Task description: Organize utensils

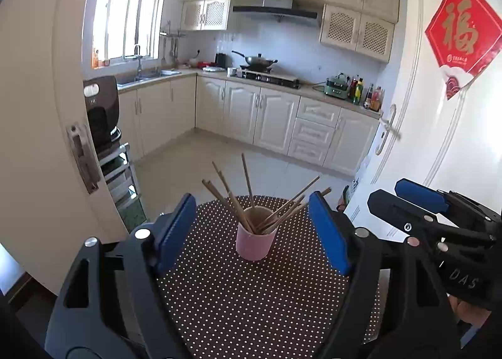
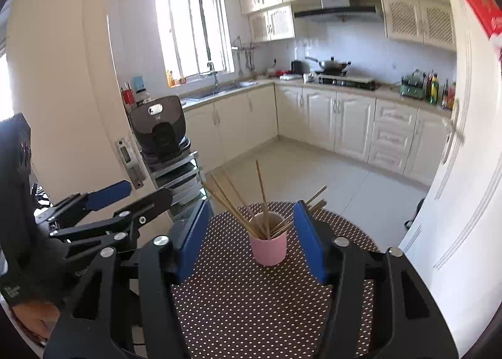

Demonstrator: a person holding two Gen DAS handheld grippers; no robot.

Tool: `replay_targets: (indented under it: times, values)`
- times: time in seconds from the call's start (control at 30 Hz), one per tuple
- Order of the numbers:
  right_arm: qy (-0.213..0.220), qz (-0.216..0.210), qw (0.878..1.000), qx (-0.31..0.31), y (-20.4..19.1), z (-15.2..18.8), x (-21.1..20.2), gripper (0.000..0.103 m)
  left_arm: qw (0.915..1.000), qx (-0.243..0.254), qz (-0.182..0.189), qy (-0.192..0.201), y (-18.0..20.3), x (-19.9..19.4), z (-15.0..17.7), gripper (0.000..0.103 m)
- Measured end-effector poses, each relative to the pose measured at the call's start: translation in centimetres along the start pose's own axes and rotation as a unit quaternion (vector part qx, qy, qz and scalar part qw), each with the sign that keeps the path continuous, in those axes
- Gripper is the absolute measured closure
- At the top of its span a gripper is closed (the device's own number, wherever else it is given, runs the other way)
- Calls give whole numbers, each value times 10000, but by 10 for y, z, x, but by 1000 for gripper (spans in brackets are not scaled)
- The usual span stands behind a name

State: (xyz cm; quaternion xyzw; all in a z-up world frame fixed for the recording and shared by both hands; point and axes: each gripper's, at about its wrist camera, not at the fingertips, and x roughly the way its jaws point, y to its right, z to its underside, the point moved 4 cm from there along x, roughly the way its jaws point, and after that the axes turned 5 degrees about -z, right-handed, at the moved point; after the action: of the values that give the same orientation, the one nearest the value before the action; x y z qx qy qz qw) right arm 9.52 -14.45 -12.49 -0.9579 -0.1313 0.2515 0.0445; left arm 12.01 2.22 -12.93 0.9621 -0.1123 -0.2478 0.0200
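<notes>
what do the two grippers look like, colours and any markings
Both match: the left gripper and right gripper have black plastic frames with triangular cut-outs, silver round pivot bolts, and flat blue ribbed pads on the fingers. The right one's body shows white lettering "DAS" in the left wrist view. No cables are visible.

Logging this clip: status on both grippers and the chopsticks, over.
Left gripper open, empty. Right gripper open, empty. Chopsticks standing splayed in pink cup on dotted table, cup beyond both sets of jaws. Nothing blocking.

Pink cup (image 1: 255, 241), brown chopsticks (image 1: 233, 202), white-dotted dark brown tablecloth (image 1: 251, 302), blue-padded black fingers (image 1: 177, 227).
</notes>
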Motion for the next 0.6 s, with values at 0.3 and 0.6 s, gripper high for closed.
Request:
replay_targets:
  times: [0.3,0.6]
  values:
    - [444,249,9981,-357,-3,-10,-44,28,9998,31,-46,177,7,-35,-13,18]
    - [749,307,9952,-558,-1,-14,-65,19,9982,105,-314,506,17,-62,-21,15]
